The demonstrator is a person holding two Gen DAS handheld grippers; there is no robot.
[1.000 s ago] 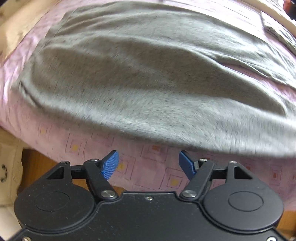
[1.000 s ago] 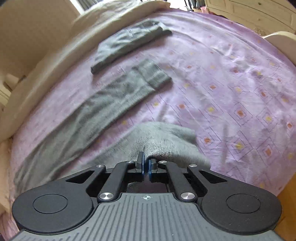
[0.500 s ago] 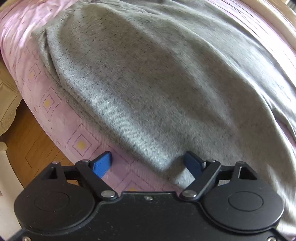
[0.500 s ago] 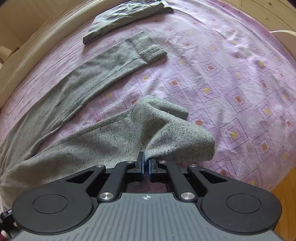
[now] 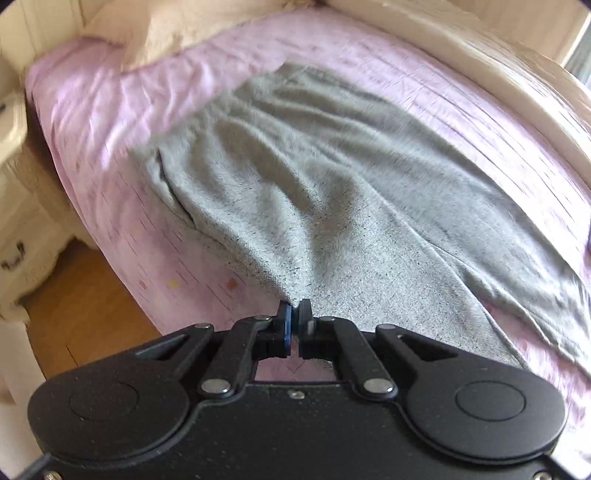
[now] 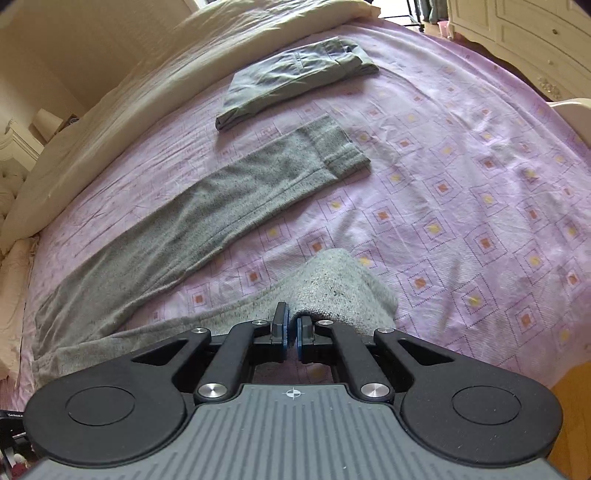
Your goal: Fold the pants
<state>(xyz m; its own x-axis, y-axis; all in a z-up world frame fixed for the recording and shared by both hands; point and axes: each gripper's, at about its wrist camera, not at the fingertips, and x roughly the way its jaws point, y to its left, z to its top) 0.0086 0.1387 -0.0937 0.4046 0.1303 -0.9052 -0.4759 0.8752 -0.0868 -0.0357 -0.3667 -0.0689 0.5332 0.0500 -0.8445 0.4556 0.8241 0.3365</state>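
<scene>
My left hand-held gripper (image 5: 294, 318) is clamped on the near edge of the grey pants (image 5: 332, 192), its blue pads (image 5: 285, 325) pinched together with a fold of cloth between them. From that pinch the fabric fans away in long wrinkles toward the waist end, which lies at the far left of the pink sheet (image 5: 110, 122). This view is blurred, so finer detail of the cloth is lost. Past the bed's edge on the left there is wood floor (image 5: 85, 295) and a cream cabinet (image 5: 18, 206).

My right hand-held gripper (image 6: 291, 325) is clamped on the cuff of the near leg (image 6: 332, 288), which bunches up in a pale hump just ahead of the fingers. The other leg (image 6: 207, 218) lies flat on the sheet (image 6: 480, 184), running diagonally from the lower left up to its cuff near the middle of the bed, well apart from the leg I hold. Beyond that cuff, a folded blue-grey garment (image 6: 295, 77) rests on the sheet, near but not touching the pants. A cream duvet (image 6: 129, 74) is heaped along the far left side of the bed. A cream dresser (image 6: 524, 33) stands past the bed's far right corner.
</scene>
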